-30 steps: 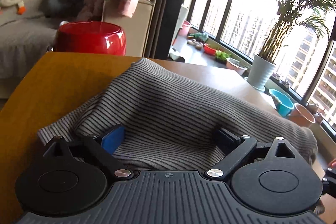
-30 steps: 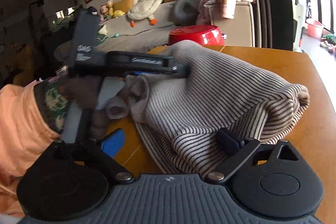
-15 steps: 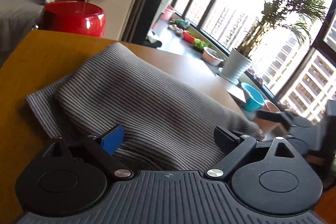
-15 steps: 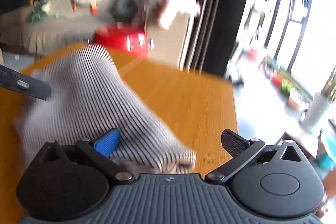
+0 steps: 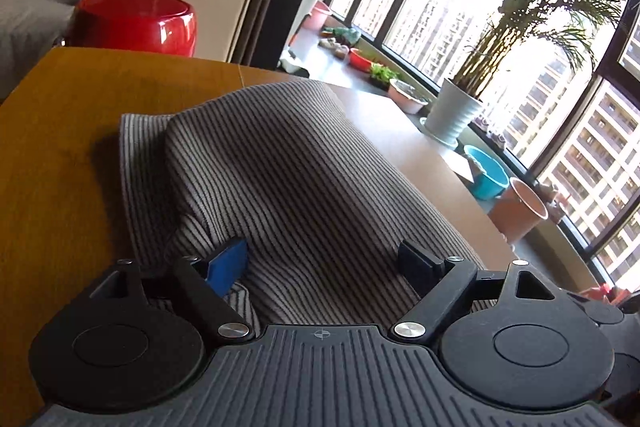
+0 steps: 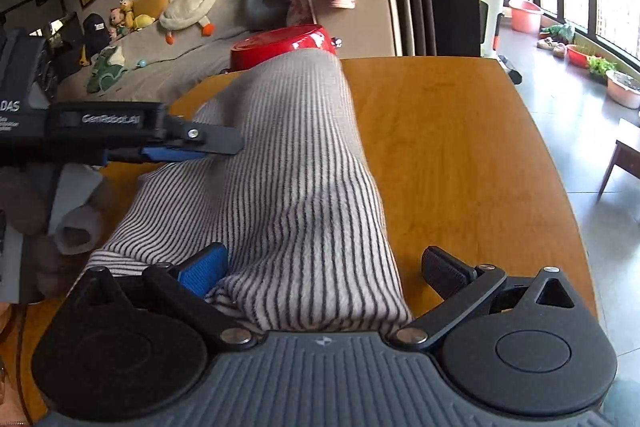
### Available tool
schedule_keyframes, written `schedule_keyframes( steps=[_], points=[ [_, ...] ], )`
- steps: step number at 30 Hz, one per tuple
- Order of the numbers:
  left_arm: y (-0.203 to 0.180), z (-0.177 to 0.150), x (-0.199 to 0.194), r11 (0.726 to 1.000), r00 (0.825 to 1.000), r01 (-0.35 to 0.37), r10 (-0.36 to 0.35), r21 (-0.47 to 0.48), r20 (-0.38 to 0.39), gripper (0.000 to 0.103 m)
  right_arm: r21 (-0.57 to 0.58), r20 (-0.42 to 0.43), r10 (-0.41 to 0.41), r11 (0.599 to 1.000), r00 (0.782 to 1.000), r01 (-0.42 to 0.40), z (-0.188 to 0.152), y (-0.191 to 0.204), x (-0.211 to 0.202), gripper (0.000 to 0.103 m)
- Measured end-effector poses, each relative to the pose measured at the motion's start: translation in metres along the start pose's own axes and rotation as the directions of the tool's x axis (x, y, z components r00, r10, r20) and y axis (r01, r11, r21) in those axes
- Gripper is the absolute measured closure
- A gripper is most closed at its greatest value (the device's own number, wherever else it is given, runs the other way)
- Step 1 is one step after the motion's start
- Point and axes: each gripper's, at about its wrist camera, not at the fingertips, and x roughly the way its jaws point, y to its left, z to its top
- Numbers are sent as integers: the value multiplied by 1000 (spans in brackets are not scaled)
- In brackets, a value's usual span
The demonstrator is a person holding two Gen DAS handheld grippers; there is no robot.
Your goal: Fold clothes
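Striped knit garment, grey-white with thin dark lines, is seen lying in a long folded bundle on the wooden table, one end toward the red pot beyond the far edge. The left gripper is set over the near part of the bundle; its jaws are closing, with a hump of the fabric between the blue pad and the black pad, though whether the pads already press the cloth cannot be told for certain. In the right wrist view that same gripper is shown from the side at the left edge of the garment, held by a gloved hand. The right gripper is spread wide across the near end of the bundle: the blue pad lies against the fabric, the black pad stands apart over bare wood.
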Motion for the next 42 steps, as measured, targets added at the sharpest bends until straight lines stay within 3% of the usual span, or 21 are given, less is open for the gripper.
schedule_keyframes(
  steps=[22, 29, 42],
  points=[
    [-4, -8, -2, 999, 1000, 4, -4, 46, 20, 10, 32, 8, -8, 999, 1000, 8, 2, 14, 0, 0],
    [-2, -6, -1, 998, 1000, 13, -14, 54, 19, 8, 43, 6, -59, 997, 998, 59, 2, 27, 4, 0],
    [-6, -7, 0, 997, 1000, 4, -5, 74, 24, 8, 33, 6, -64, 997, 998, 64, 2, 39, 8, 0]
  ],
)
